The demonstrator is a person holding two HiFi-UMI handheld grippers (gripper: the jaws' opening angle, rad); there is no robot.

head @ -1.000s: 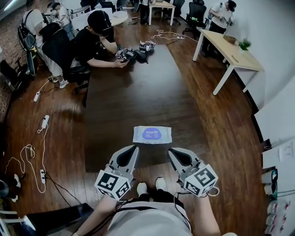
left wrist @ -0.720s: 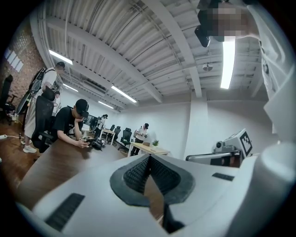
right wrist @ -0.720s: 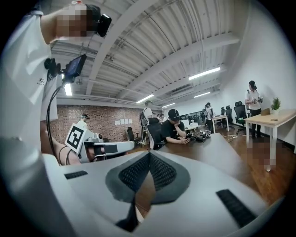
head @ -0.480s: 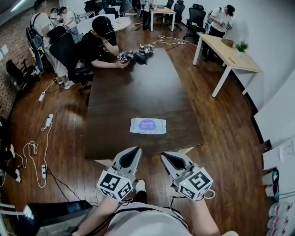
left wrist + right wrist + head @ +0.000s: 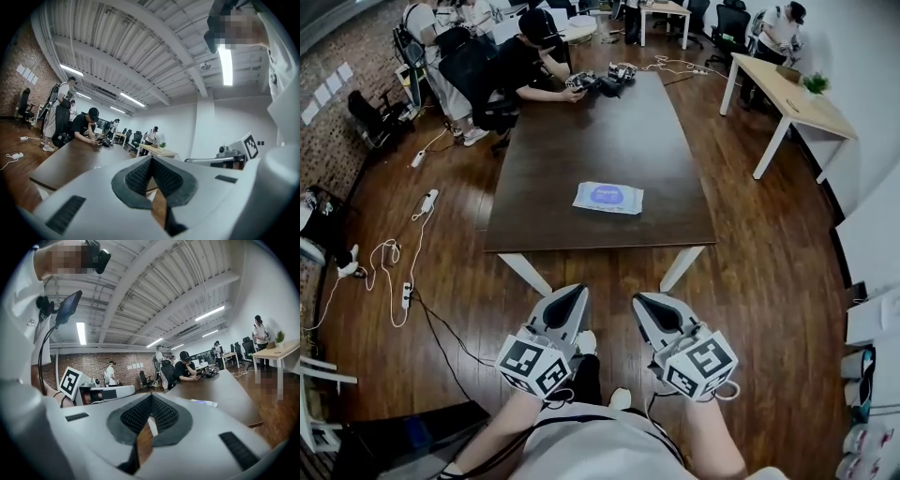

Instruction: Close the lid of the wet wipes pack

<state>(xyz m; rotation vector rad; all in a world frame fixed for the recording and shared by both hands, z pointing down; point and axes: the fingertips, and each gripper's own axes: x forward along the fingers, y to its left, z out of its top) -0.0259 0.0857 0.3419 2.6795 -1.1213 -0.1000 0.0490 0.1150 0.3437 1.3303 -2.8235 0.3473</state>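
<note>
- Left gripper view: my left gripper [image 5: 151, 164] has its jaws pressed together with nothing between them; right gripper [image 5: 151, 401] same.
- Head view: both sit off the table [image 5: 609, 122], well apart from the wet wipes pack [image 5: 626, 201] near its front edge.
- Lid [image 5: 607, 194] too small to read; I judge the closing unconfirmed.

1. Bright, even light from white ceiling tube lamps [image 5: 226, 63].
2. Soft sheen on the dark brown wooden table [image 5: 609, 141].
3. Both gripper views bend, with black corners.
4. The grey plastic left gripper [image 5: 151, 161] looks soft.
</note>
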